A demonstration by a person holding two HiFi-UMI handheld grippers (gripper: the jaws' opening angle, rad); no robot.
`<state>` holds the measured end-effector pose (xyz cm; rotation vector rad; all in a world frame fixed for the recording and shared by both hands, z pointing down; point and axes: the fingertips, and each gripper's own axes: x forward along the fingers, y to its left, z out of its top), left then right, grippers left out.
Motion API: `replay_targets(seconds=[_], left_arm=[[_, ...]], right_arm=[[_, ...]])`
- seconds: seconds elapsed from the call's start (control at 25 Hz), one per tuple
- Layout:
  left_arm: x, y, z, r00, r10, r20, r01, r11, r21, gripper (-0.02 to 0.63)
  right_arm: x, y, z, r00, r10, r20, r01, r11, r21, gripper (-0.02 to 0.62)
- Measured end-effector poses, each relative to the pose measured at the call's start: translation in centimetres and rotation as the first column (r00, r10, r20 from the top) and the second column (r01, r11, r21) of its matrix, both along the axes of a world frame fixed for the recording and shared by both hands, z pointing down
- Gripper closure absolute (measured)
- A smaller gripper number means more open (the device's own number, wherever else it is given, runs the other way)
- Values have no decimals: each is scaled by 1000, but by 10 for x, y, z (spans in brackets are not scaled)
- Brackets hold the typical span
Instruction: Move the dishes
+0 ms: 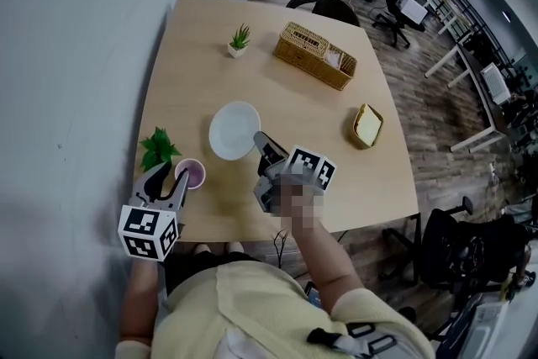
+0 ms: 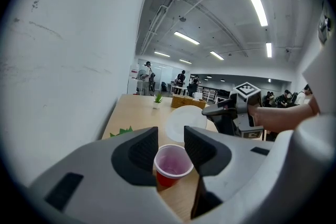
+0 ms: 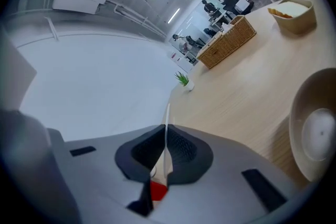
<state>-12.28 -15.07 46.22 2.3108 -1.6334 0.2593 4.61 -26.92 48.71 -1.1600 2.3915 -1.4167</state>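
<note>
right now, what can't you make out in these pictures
Woven wicker basket: contents too small in the head view.
Red plastic cup: base hidden by the left tool in the left gripper view; whether the tool presses it is unclear.
Beige round dish: cut off by the right gripper view's edge.
White round plate: gripped rim hidden under the right tool in the head view.

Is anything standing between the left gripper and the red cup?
Nothing visible does. The cup stands on the table, right between the open fingers of the left gripper.
</note>
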Motion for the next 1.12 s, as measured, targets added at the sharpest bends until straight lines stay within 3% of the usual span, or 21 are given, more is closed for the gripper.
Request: replay_targets(seconds=[0.32, 0.8, 1.12], left_arm=[[12, 1, -1, 999, 37, 2, -37, 999, 2, 446], [29, 4, 2, 996, 94, 0, -94, 996, -3, 446], [38, 10, 8, 992, 129, -4, -129, 991, -19, 446]], right_arm=[[24, 47, -11, 999, -35, -9, 35, 999, 26, 571], [47, 108, 17, 999, -34, 34, 37, 997, -69, 571], [44, 134, 30, 993, -85, 85, 94, 989, -115, 570]])
